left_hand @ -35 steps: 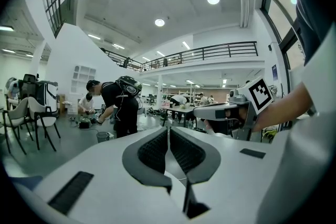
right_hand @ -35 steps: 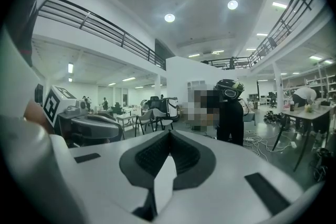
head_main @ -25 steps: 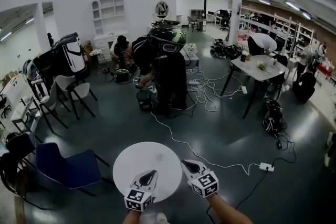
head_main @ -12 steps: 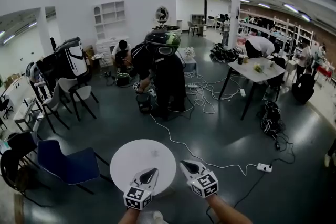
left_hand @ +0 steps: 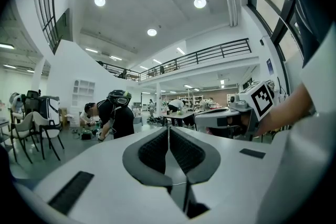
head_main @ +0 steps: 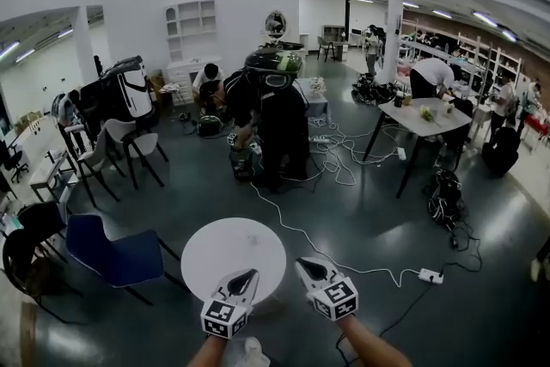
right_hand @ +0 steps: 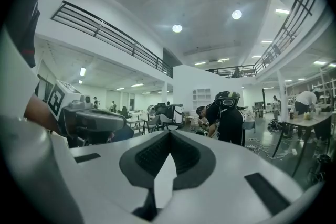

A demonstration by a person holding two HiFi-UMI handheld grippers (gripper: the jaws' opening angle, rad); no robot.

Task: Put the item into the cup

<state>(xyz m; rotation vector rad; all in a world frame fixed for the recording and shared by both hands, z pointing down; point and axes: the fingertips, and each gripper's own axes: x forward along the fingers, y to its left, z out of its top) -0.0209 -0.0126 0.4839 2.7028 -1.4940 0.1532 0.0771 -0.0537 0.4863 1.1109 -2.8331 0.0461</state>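
In the head view both grippers are held low at the near edge of a small round white table (head_main: 232, 247), whose top looks bare. I see no cup and no item in any view. My left gripper (head_main: 246, 278) is shut with nothing between its pads, and the left gripper view shows its jaws (left_hand: 168, 132) pressed together. My right gripper (head_main: 307, 268) hovers just right of the table, and its jaws (right_hand: 169, 137) are also closed and empty. Both point out over the hall, level rather than down.
A blue chair (head_main: 116, 258) stands left of the table. A person in black with a helmet (head_main: 277, 112) bends over further out. Cables and a power strip (head_main: 430, 276) lie on the floor to the right. A table (head_main: 427, 118) stands at the right.
The head view has tilted slightly, so the table and both grippers sit a little lower in the picture. Both grippers stay shut side by side.
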